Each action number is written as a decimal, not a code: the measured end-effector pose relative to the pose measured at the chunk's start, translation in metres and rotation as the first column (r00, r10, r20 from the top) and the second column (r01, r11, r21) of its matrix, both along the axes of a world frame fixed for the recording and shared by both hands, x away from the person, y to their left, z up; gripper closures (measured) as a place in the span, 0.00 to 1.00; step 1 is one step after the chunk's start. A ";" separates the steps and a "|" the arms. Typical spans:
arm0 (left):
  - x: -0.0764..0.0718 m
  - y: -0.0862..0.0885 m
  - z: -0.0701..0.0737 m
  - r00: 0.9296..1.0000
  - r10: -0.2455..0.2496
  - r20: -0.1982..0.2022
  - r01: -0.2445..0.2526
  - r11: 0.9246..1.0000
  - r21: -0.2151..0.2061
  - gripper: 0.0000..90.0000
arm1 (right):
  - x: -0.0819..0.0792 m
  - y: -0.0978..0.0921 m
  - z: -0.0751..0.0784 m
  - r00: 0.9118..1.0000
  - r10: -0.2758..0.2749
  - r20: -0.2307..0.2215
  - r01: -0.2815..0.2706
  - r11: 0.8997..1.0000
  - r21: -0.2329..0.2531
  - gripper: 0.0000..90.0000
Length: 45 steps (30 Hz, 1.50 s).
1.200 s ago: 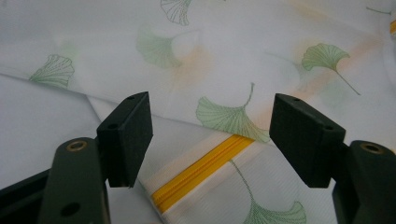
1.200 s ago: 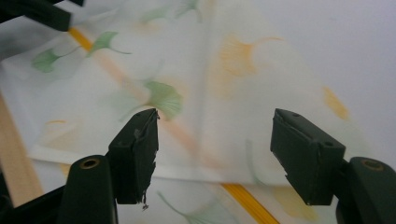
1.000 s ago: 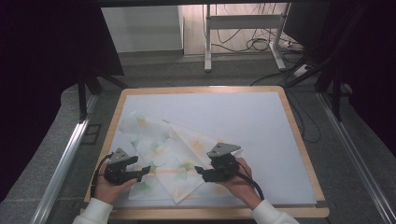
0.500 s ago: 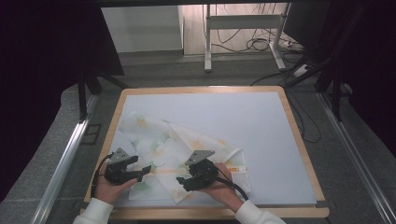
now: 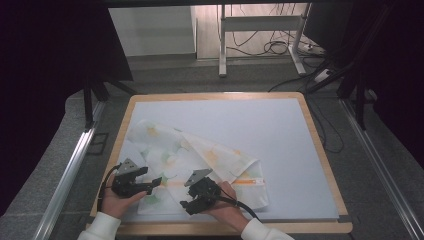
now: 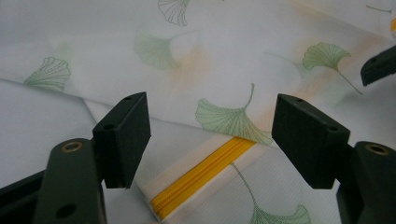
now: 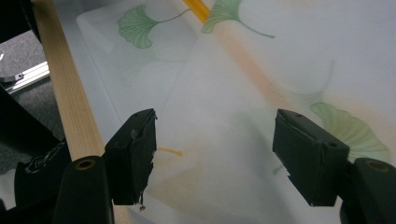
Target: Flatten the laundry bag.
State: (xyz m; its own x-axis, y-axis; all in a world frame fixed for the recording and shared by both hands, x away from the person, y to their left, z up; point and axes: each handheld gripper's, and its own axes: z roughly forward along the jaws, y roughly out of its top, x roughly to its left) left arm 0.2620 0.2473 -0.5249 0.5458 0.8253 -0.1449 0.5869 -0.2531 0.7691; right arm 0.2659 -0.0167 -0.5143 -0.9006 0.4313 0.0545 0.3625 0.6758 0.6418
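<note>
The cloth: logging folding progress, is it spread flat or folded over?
Partly folded. The cloth has one flap lying across its middle, and the left gripper view shows an upper layer's edge overlapping the yellow stripe.

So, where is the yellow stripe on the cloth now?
In the high view the yellow stripe lies on the cloth near the table's front edge, right of the right claw. In the left gripper view it runs between the open jaws.
</note>
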 end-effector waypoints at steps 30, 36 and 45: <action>0.001 0.001 -0.001 1.000 0.009 -0.002 -0.008 1.000 0.022 0.30 | -0.007 0.014 -0.011 0.997 0.032 0.066 -0.024 0.993 -0.115 0.67; 0.000 0.001 0.000 1.000 0.006 0.007 -0.006 1.000 0.013 0.30 | -0.004 0.012 -0.010 0.997 0.027 0.073 -0.019 0.994 -0.105 0.85; -0.004 -0.002 0.006 0.999 -0.013 0.042 0.013 1.000 -0.007 0.31 | 0.000 0.007 -0.007 0.998 0.019 0.061 -0.015 0.997 -0.072 0.95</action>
State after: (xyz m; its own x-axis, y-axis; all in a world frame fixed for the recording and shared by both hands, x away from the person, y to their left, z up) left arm 0.2581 0.2455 -0.5191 0.5619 0.8173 -0.1278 0.5510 -0.2545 0.7947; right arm 0.2656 -0.0097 -0.5214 -0.9085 0.4166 -0.0321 0.3115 0.7266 0.6124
